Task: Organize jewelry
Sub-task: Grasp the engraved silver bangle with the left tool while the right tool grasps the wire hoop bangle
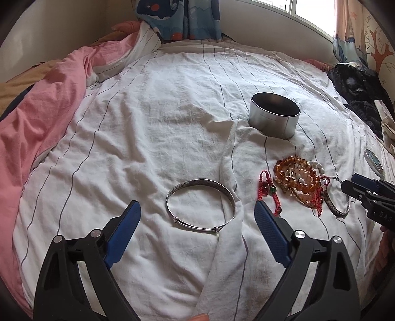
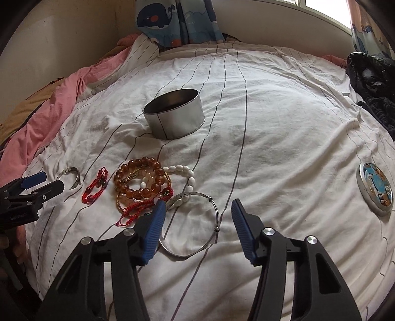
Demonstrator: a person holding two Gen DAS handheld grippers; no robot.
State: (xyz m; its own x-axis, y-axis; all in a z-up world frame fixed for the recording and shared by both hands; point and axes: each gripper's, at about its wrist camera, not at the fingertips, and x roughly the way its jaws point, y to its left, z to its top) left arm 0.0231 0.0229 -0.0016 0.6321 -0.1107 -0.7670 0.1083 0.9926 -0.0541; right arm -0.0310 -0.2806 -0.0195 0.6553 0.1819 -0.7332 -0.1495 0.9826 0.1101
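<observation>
A round silver tin [image 1: 274, 118] stands open on the white striped bedsheet; it also shows in the right wrist view [image 2: 174, 113]. A silver bangle [image 1: 200, 206] lies between my left gripper's open fingers; the left gripper [image 1: 197, 212] is empty. A heap of jewelry with amber beads [image 2: 139, 179], white beads [image 2: 184, 172], red cord bracelets [image 2: 95, 185] and a second silver bangle [image 2: 190, 224] lies before my right gripper [image 2: 197, 212], which is open and empty, just above that bangle. The heap also shows in the left wrist view [image 1: 298, 176].
The tin's lid [image 2: 375, 189] lies flat on the sheet at the right. A pink quilt [image 1: 44, 118] is bunched along the left. Dark clothes [image 1: 358, 91] lie at the far right. A wall and curtain [image 1: 177, 17] stand behind the bed.
</observation>
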